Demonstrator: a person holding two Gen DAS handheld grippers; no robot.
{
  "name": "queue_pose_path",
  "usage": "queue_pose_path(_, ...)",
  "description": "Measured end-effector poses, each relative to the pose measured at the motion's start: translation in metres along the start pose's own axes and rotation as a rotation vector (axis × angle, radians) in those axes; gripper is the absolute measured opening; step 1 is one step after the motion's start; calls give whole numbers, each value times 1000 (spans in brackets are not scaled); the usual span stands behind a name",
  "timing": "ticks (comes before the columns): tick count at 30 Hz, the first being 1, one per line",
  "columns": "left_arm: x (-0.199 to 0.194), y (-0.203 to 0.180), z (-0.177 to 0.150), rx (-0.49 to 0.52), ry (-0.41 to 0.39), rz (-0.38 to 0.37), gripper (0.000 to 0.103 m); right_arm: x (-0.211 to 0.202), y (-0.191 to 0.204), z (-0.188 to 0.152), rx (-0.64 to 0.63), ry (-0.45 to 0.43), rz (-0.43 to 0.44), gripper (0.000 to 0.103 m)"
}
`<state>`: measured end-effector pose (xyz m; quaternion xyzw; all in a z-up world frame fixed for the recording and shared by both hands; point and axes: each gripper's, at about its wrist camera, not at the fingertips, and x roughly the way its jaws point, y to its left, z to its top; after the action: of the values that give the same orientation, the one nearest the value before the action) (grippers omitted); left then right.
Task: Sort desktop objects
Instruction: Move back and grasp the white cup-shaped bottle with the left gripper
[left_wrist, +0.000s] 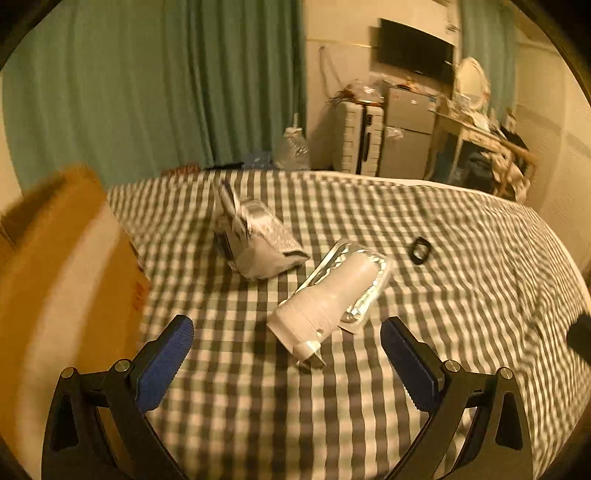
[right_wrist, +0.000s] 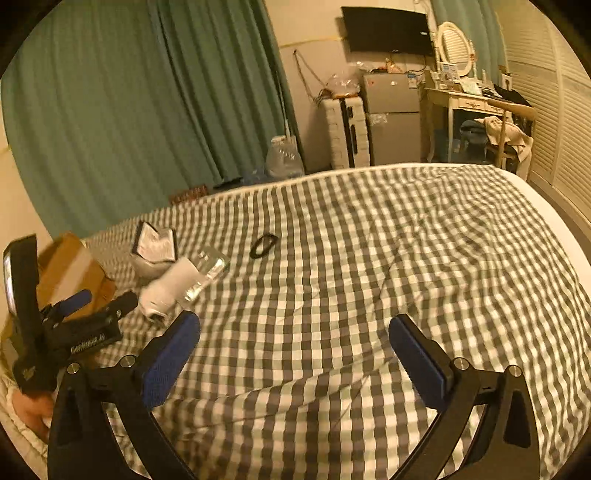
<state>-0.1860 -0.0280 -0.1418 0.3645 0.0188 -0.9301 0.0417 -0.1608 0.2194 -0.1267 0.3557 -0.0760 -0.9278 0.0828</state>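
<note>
Both jaws stand wide w/ nothing between the pads. My left gripper (left_wrist: 286, 354) hangs over the grey-and-white checked bedspread (left_wrist: 443, 258), its blue pads either side of bare cloth, pointing down at a white plastic torch-shaped item in a clear blister pack (left_wrist: 332, 288). That pack lies flat on the cloth, just ahead of the left fingertips, not touching them; its narrow end points back toward me.

Beyond it, a bit to the left, sits a crumpled white-and-grey printed packet w/ a torn-open top (left_wrist: 258, 240), near the blister pack but apart from it. To the right of both lies a small black ring-shaped band (left_wrist: 419, 249), flat on the cloth, well apart from either gripper. A brown cardboard box (left_wrist: 62, 266) stands at the left edge of the bed, blurred, beside my left jaw.

My right gripper (right_wrist: 295, 338) is over an empty stretch of checked cloth, rumpled into a fold just below the pads. From the right wrist view the left gripper (right_wrist: 105, 301) shows at far left, in a hand (right_wrist: 31, 410), w/ the blister pack (right_wrist: 184, 280) just past its tips and the black band (right_wrist: 263, 245) further up the bed.
</note>
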Motion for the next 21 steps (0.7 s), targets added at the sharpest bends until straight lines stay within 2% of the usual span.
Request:
queue_pose_path(2, 14, 6, -1, -34, 3, -13, 103, 12, -3, -5, 13, 19, -15, 103)
queue_pose_path(4, 32, 10, 0, -26, 34, -48, 103, 27, -5, -6, 12, 57, -36, 103)
queue_pose_path(8, 58, 11, 6, 4, 65, -67, 102, 43, -12, -7, 34, 84, -19, 103)
queue_pose_path(11, 77, 14, 8, -26, 170, -173, 64, 54, -7, -2, 25, 92, -31, 103)
queue_pose_path(12, 75, 16, 9, -32, 161, -189, 52, 57, -2, 1, 8, 90, -33, 103)
queue_pose_path(15, 72, 16, 11, 6, 158, -189, 50, 74, 14, 10, -58, 90, -58, 102)
queue_pose_path(17, 69, 21, 14, -6, 156, -178, 50, 93, 25, 18, -95, 97, -62, 99)
queue_pose_path(21, 69, 46, 24, -80, 149, -178, 50, 120, 33, 36, -23, 83, -31, 97)
